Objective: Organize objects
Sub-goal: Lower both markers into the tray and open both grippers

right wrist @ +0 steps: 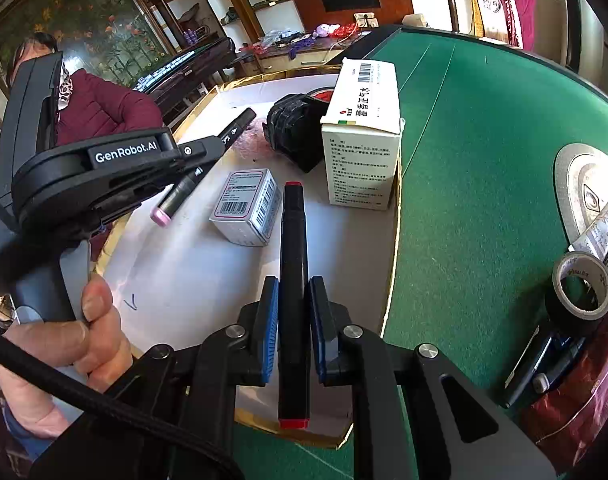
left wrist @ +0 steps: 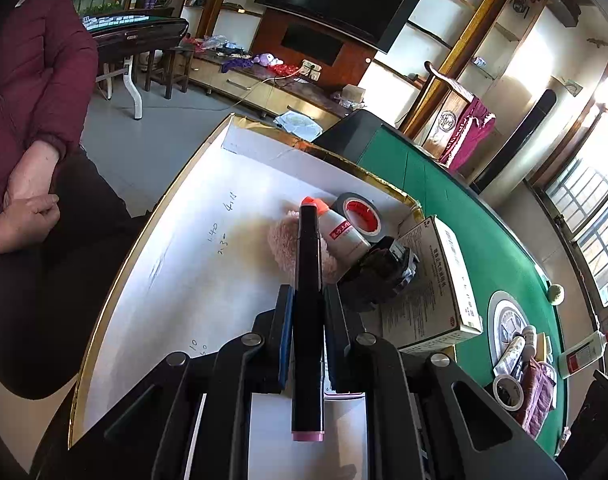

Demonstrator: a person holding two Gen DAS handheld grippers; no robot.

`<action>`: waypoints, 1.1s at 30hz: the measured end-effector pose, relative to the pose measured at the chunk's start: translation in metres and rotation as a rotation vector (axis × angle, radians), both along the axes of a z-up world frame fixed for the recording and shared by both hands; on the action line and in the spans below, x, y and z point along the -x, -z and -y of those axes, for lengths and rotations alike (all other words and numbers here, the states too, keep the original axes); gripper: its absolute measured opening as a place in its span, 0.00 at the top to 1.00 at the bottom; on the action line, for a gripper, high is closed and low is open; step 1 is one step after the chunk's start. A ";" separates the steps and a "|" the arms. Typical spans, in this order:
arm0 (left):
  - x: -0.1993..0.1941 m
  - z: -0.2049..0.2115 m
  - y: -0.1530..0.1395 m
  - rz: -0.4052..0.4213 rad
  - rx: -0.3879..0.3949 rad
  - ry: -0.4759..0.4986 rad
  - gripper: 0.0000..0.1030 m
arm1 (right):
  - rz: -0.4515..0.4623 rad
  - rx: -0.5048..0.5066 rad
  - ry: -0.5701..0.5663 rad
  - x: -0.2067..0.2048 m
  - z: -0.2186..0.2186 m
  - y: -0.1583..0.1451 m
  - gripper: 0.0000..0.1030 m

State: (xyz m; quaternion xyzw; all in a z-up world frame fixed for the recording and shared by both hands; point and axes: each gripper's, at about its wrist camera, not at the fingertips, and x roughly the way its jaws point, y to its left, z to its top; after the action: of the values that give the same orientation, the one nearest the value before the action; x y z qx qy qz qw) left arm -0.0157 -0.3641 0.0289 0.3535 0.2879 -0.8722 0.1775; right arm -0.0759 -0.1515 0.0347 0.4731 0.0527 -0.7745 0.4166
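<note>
- A black marker with a pink end cap (left wrist: pixel 307 320) is pinched between the blue pads of the left gripper (left wrist: pixel 308 296); its barrel runs lengthwise between the fingers, the pink cap toward the camera and the black tip pointing away over the white board (left wrist: pixel 176 248)
- In the right wrist view the same marker (right wrist: pixel 202 168) is seen slanting through the left gripper (right wrist: pixel 224 140), which is gripped by a hand (right wrist: pixel 84 336) at its handle
- A second black marker with red caps at both ends (right wrist: pixel 293 300) is clamped between the pads of the right gripper (right wrist: pixel 294 292); it is held above the near part of the white board, its far red tip close to a small grey box (right wrist: pixel 246 208) bearing a barcode label
- The white board is edged in gold and lies on a green table (right wrist: pixel 484 140)
- At the far side of the board a tall white carton printed with text (right wrist: pixel 362 136) stands upright; a black bundled object (right wrist: pixel 296 132) lies just beside it
- A white bottle with an orange cap (left wrist: pixel 340 228), a roll of black tape with a red core (left wrist: pixel 360 214) and a pink fluffy item (left wrist: pixel 284 244) are grouped beyond the left marker's tip
- Another roll of tape (right wrist: pixel 582 284) lies on the green table, well apart from the board
- A person in a dark red jacket (left wrist: pixel 32 80) is seated beside the table
</note>
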 end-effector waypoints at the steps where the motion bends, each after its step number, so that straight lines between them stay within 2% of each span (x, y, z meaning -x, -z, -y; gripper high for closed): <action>1: 0.001 -0.001 0.001 0.005 0.000 -0.003 0.88 | -0.002 -0.002 -0.001 -0.001 0.002 -0.002 0.87; 9: -0.003 0.007 0.001 0.012 -0.010 0.000 0.88 | -0.013 -0.018 0.017 0.004 0.015 0.000 0.87; 18: -0.004 0.004 -0.003 0.001 0.006 0.003 0.88 | -0.013 -0.039 -0.019 -0.004 0.023 -0.002 0.86; 24: -0.006 0.002 -0.007 -0.010 0.022 -0.001 0.88 | -0.012 -0.013 -0.008 -0.003 0.016 -0.009 0.86; 27: -0.008 0.003 -0.009 -0.025 0.029 -0.005 0.88 | -0.004 0.006 -0.010 -0.004 0.011 -0.015 0.85; 29: -0.009 0.001 -0.012 -0.048 0.030 -0.004 0.88 | 0.001 0.026 -0.008 -0.005 0.005 -0.020 0.81; 33: -0.013 -0.011 -0.027 -0.116 0.082 0.012 0.88 | -0.001 0.058 -0.005 -0.007 -0.014 -0.030 0.80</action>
State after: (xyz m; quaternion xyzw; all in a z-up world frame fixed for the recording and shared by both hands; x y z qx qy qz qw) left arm -0.0024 -0.3533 0.0557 0.2966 0.2597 -0.9032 0.1695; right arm -0.0690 -0.1373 0.0646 0.4605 0.0315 -0.7747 0.4322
